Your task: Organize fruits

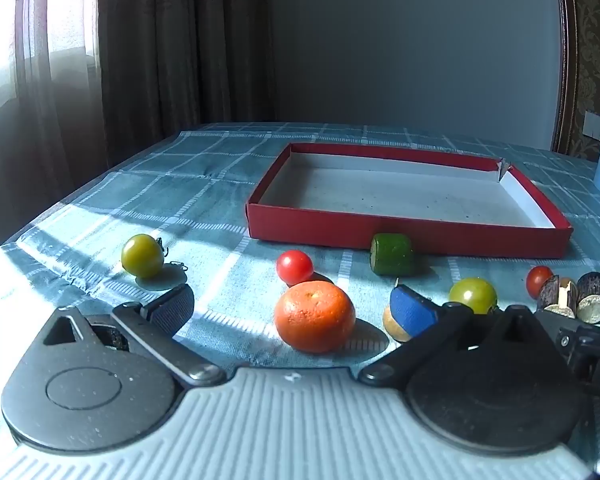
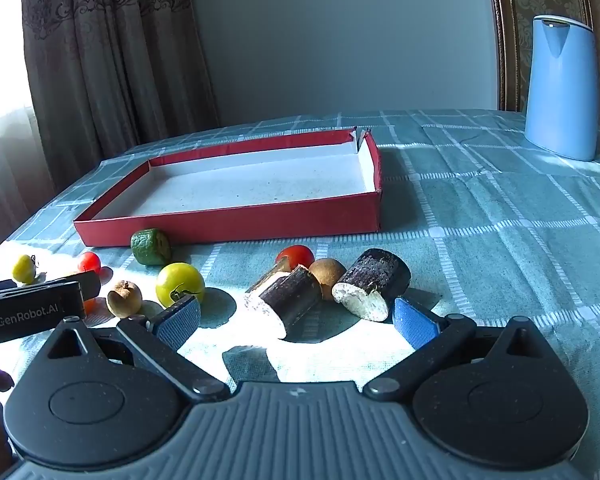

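A shallow red box (image 1: 404,232) (image 2: 236,220) with a white inside stands empty on the checked cloth. In front of it lie loose fruits. In the left wrist view my open left gripper (image 1: 294,310) straddles an orange mandarin (image 1: 314,316); a red tomato (image 1: 295,267), a green-yellow tomato (image 1: 142,256) and a green cucumber piece (image 1: 392,254) lie beyond. In the right wrist view my open right gripper (image 2: 296,320) faces two dark sugarcane pieces (image 2: 290,296) (image 2: 374,280). It holds nothing.
A blue jug (image 2: 560,88) stands at the back right. A brown longan (image 2: 124,298), a yellow-green tomato (image 2: 180,284) and a red tomato (image 2: 296,256) lie between the grippers. The left gripper's body (image 2: 32,308) shows at the left. The table edge lies at the left.
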Available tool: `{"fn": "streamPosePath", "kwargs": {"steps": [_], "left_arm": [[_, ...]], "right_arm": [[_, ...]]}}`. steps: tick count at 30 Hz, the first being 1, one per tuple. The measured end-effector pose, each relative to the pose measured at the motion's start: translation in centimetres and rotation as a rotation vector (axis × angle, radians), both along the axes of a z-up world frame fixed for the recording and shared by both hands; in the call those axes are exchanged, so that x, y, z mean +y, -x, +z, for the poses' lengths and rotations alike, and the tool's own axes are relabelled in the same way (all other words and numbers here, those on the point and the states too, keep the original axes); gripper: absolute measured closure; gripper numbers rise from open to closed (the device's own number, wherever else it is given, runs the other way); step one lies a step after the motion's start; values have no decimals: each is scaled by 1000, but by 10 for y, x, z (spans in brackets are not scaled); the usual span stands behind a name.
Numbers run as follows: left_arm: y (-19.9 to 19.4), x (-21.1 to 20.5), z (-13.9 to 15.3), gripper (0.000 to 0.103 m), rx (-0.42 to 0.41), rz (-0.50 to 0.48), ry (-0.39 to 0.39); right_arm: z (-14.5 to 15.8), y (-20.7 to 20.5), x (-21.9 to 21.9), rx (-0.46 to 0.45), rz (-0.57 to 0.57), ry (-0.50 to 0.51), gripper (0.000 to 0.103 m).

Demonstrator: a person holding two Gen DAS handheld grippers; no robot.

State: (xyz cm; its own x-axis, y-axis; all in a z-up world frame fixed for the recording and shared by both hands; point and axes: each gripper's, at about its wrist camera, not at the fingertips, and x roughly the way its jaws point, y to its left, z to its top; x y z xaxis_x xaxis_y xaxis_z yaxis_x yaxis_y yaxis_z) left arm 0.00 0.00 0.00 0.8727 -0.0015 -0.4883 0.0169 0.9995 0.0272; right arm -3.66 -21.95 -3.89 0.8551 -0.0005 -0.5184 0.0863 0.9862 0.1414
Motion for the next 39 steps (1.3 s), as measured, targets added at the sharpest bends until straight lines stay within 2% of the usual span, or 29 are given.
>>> {"fn": "streamPosePath", "kwargs": {"steps": [39], "left_arm": [[0,1,1,0,-4,-1,-1]], "right_arm": [[1,0,-1,-5,5,-27,0]]}}
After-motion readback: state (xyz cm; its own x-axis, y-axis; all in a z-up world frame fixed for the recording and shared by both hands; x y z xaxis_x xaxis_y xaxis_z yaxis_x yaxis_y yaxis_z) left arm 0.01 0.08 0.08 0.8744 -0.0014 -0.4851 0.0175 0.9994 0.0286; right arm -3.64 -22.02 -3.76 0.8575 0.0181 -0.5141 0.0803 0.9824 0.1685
